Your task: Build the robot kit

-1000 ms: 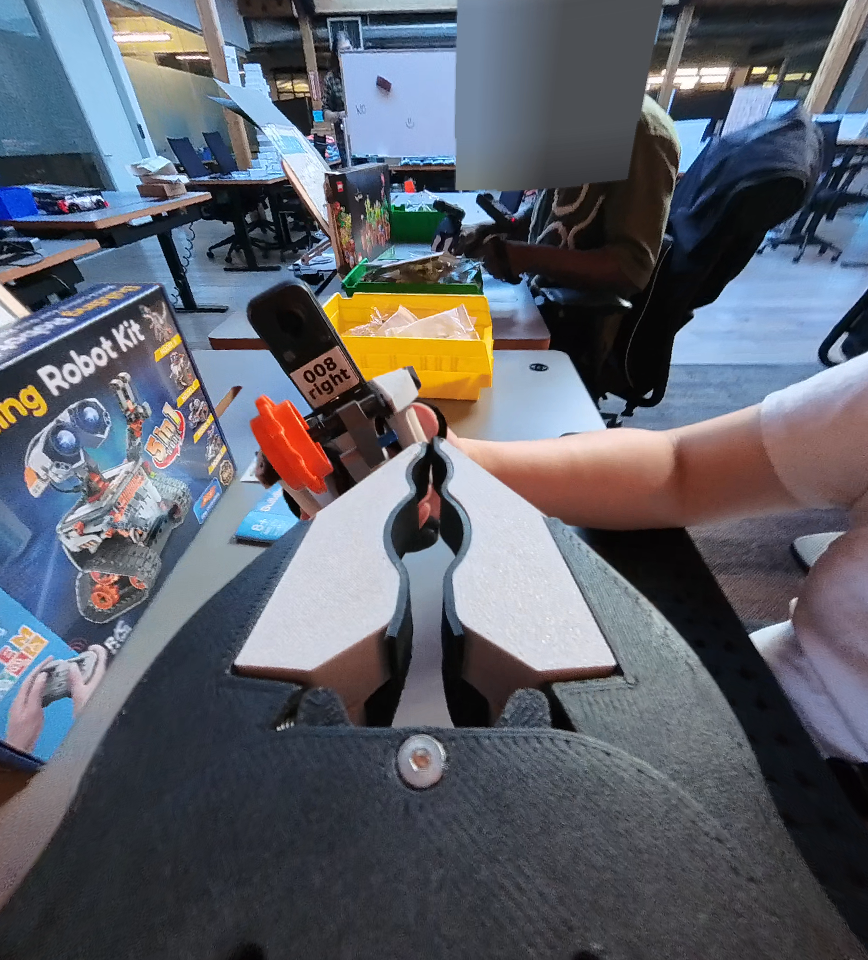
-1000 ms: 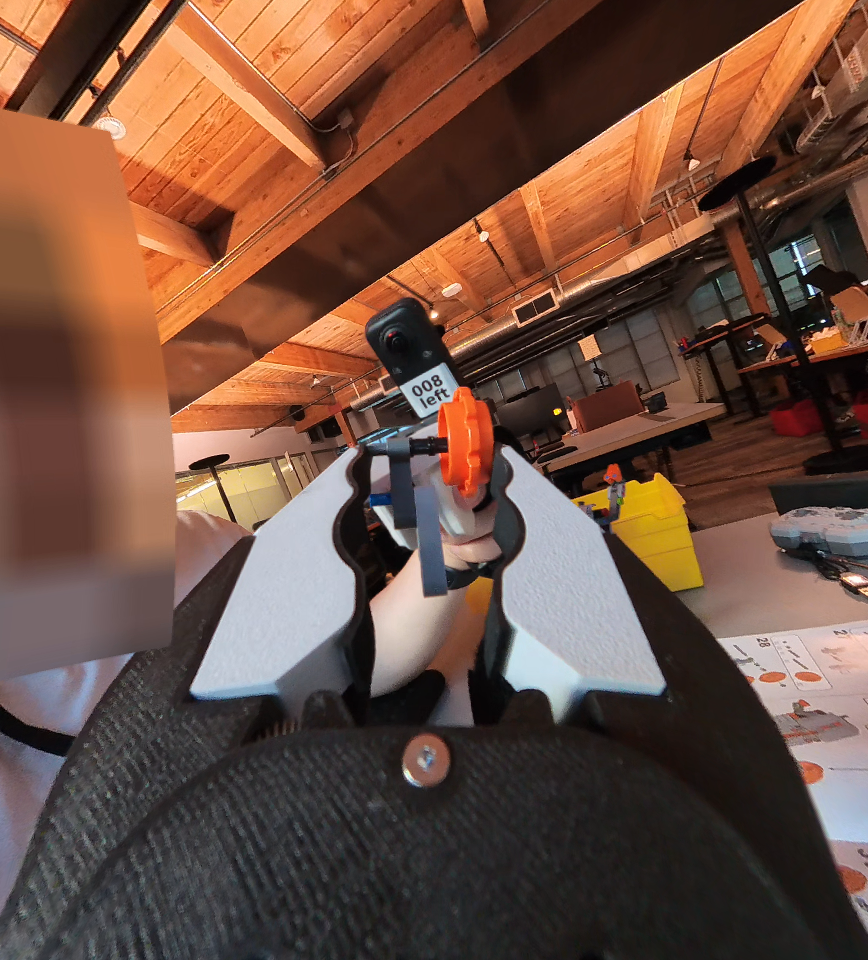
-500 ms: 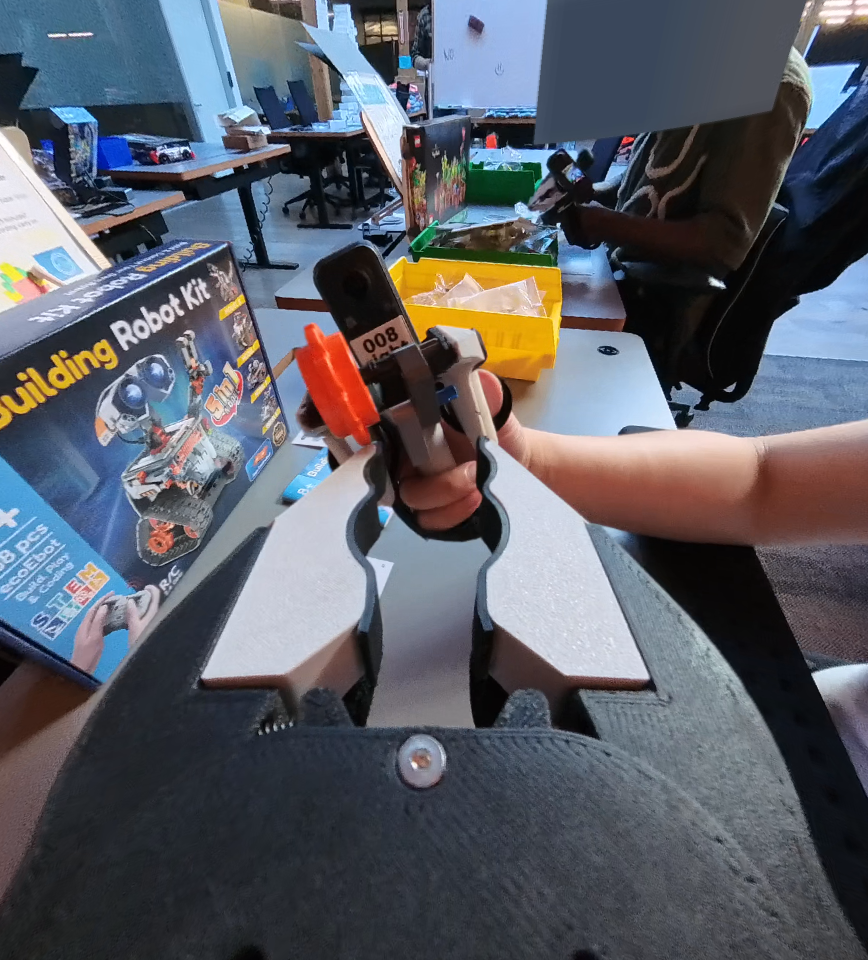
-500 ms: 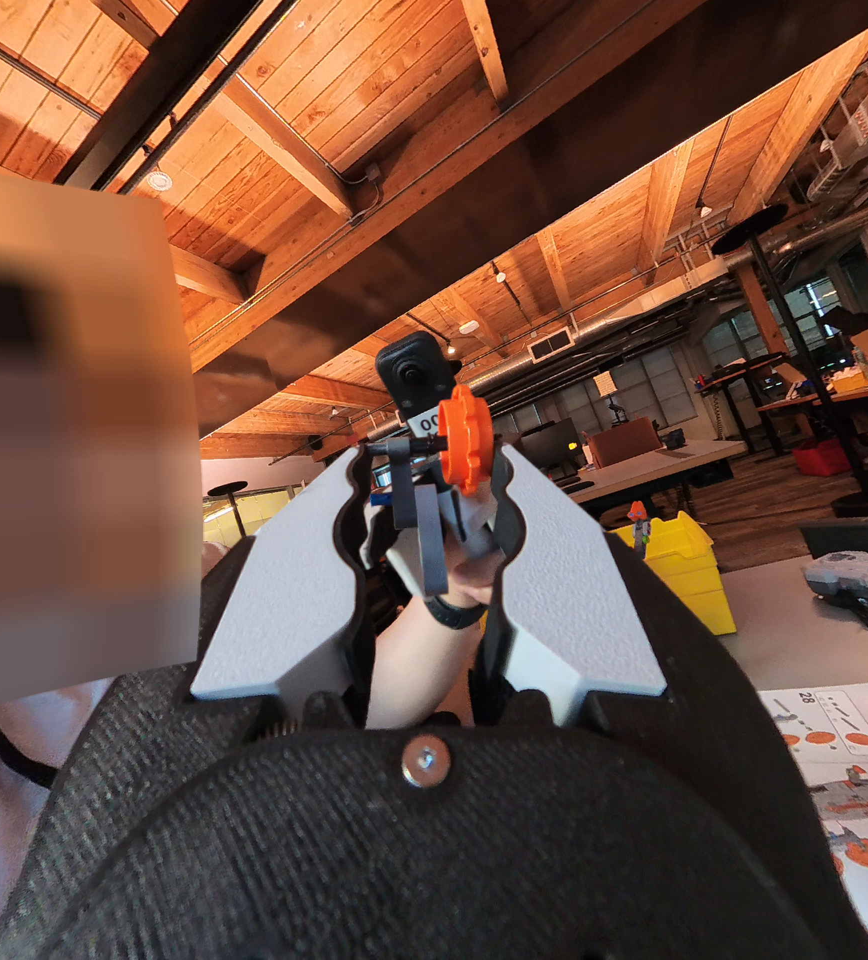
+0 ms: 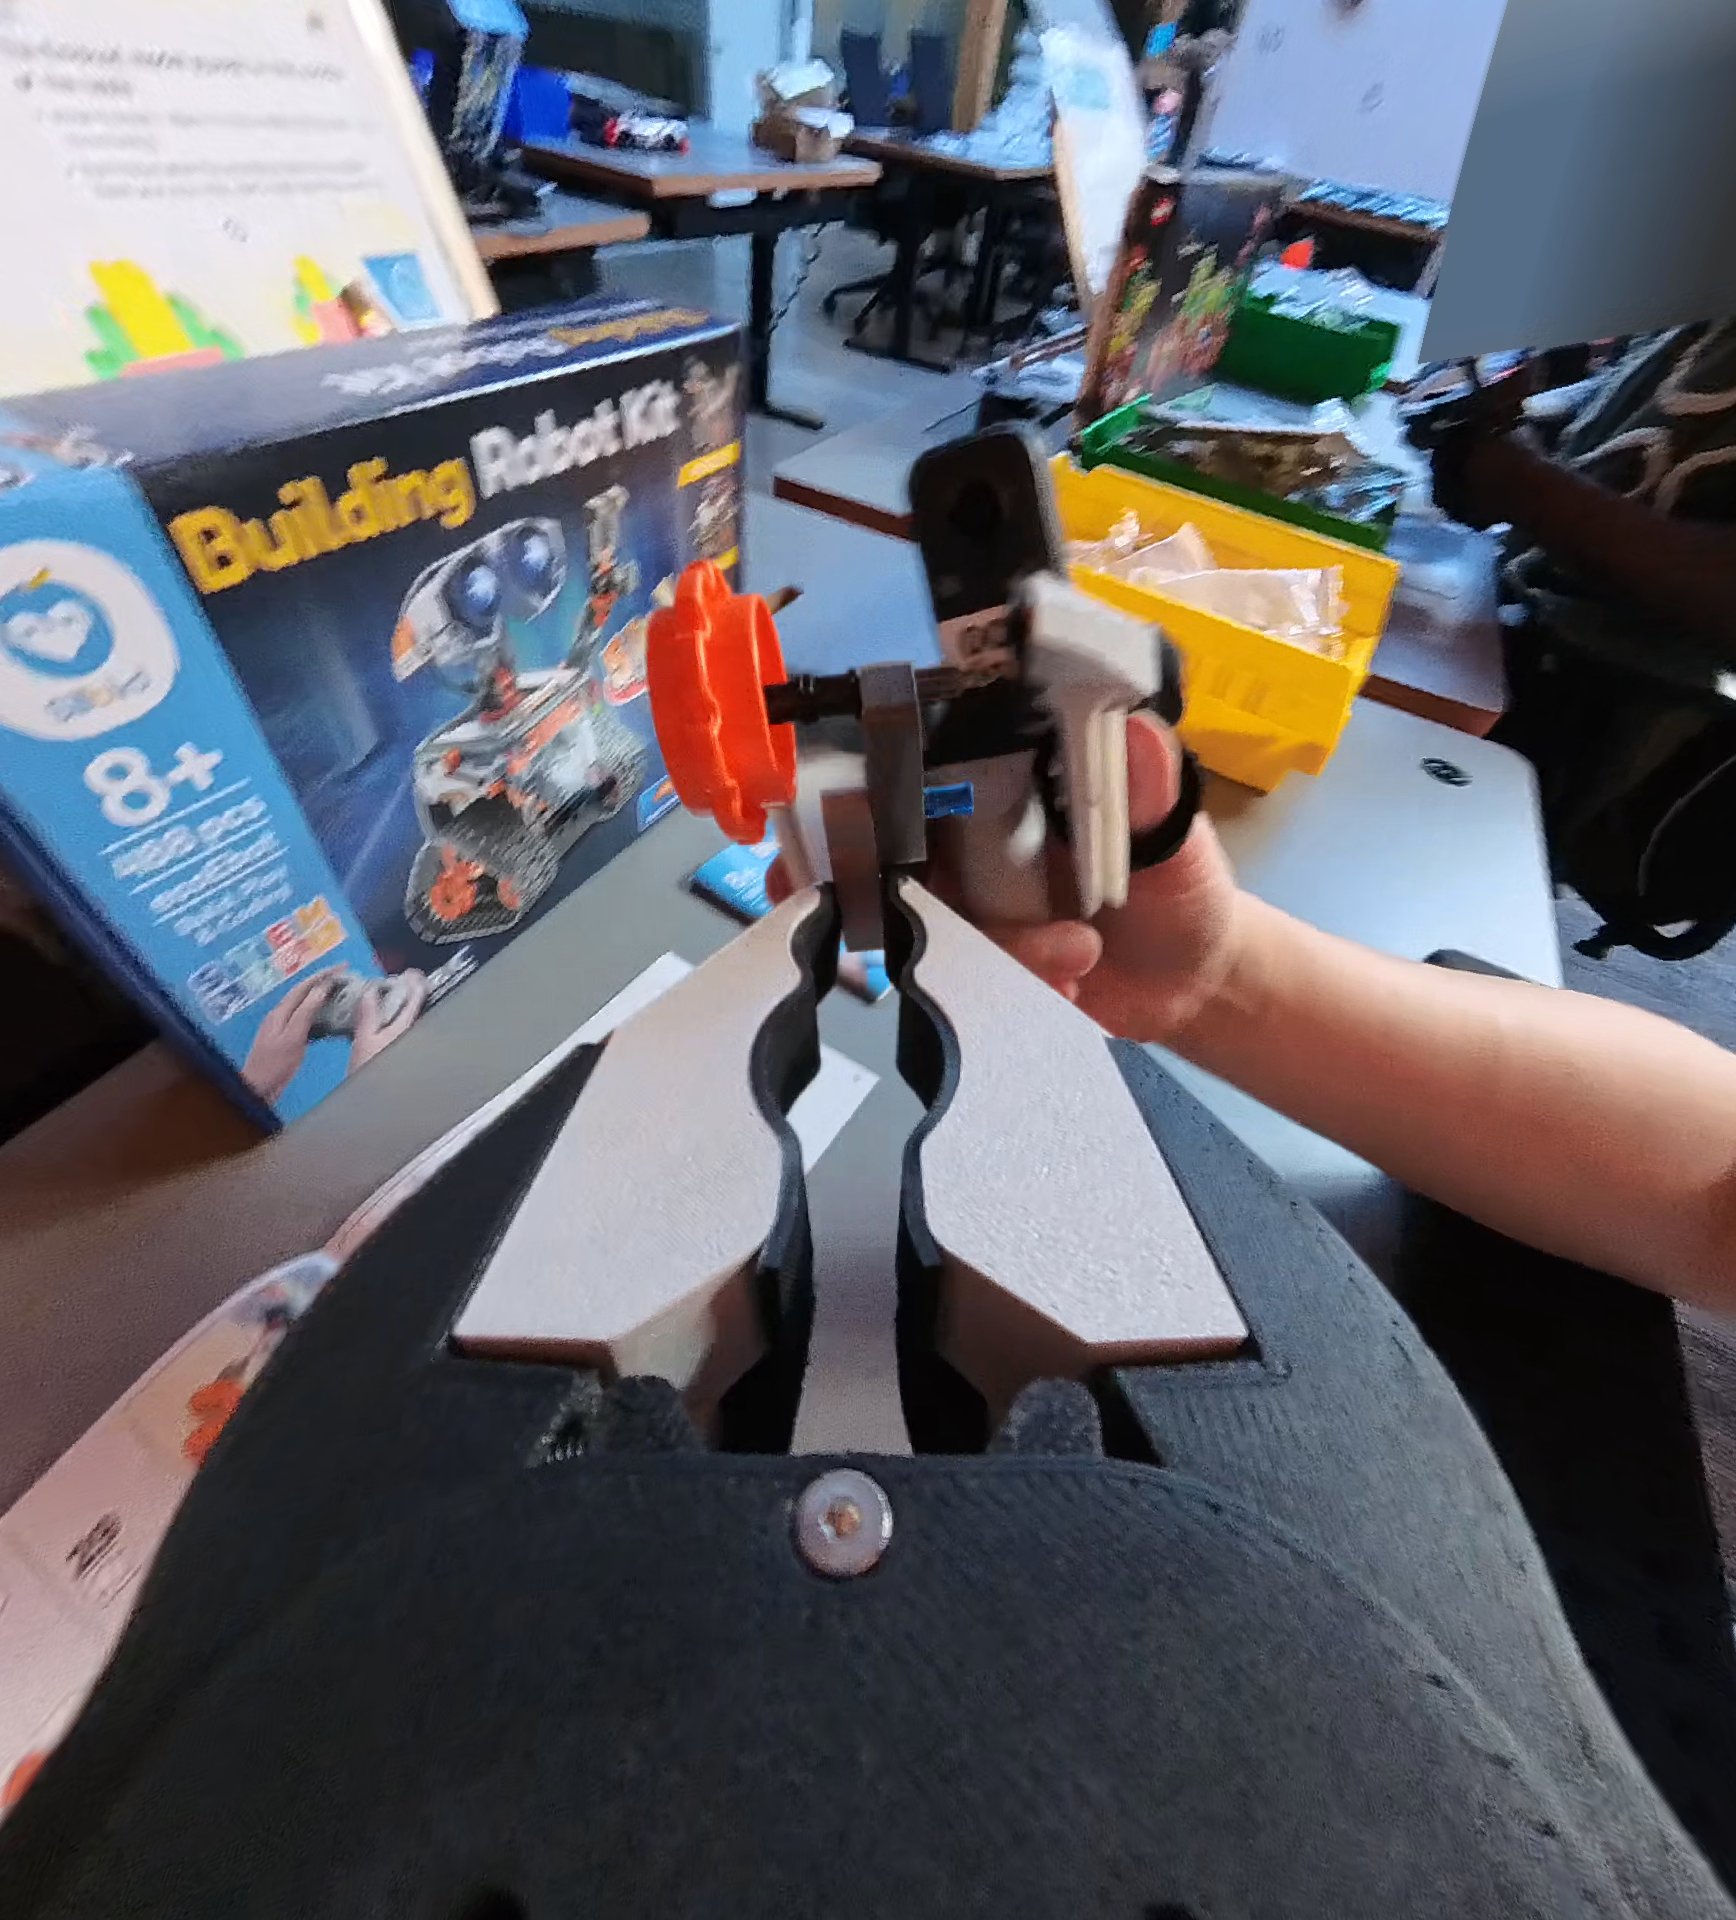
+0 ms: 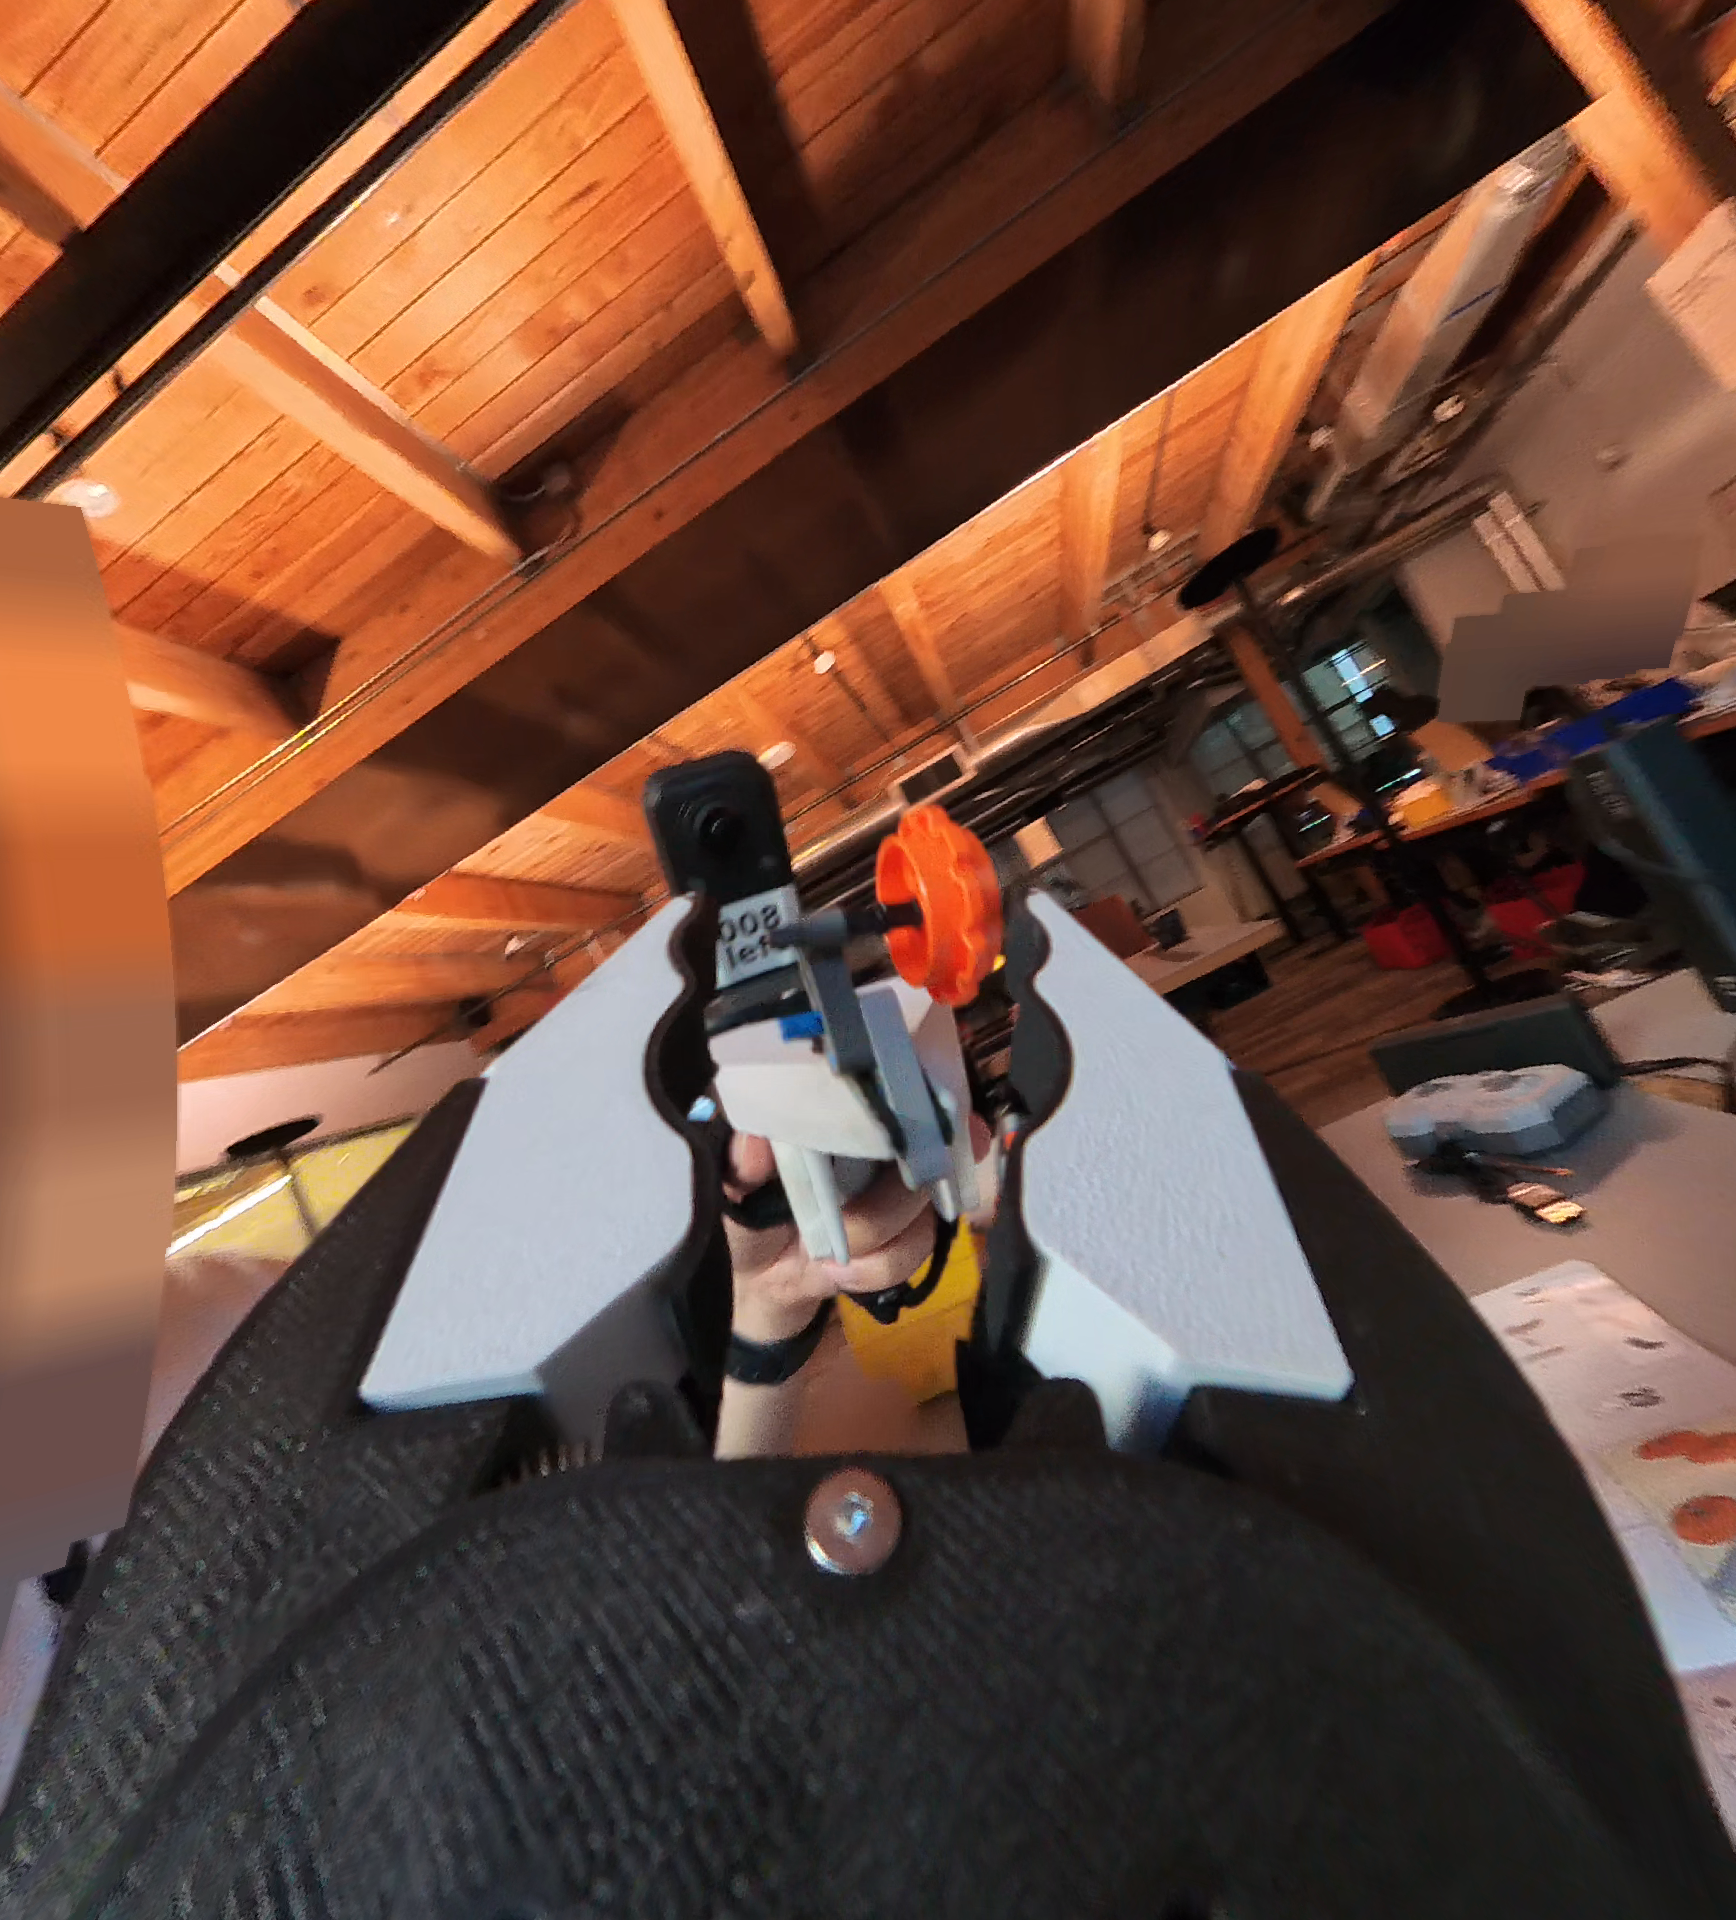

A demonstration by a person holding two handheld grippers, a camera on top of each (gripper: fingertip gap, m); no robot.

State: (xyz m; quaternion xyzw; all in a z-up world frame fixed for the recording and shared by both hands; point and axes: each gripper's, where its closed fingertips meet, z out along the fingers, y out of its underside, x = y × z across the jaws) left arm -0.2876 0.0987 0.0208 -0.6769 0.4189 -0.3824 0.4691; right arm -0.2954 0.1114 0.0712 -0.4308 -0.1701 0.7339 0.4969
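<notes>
The left claw (image 5: pixel 859 914) pinches the lower end of a grey brick piece (image 5: pixel 890 774) whose black axle carries an orange gear (image 5: pixel 713 701), held in mid-air. The right claw (image 6: pixel 859 935) stands spread around the same assembly, its fingers (image 6: pixel 1134 1122) apart from it. Below lies a grey tabletop (image 5: pixel 1363 821) with a blue kit box (image 5: pixel 324 665) at left, a yellow bin (image 5: pixel 1248 634) behind and instruction sheets (image 6: pixel 1695 1475). Overhead run timber ceiling beams (image 6: pixel 552 416); more desks fill the blurred workshop beyond.
</notes>
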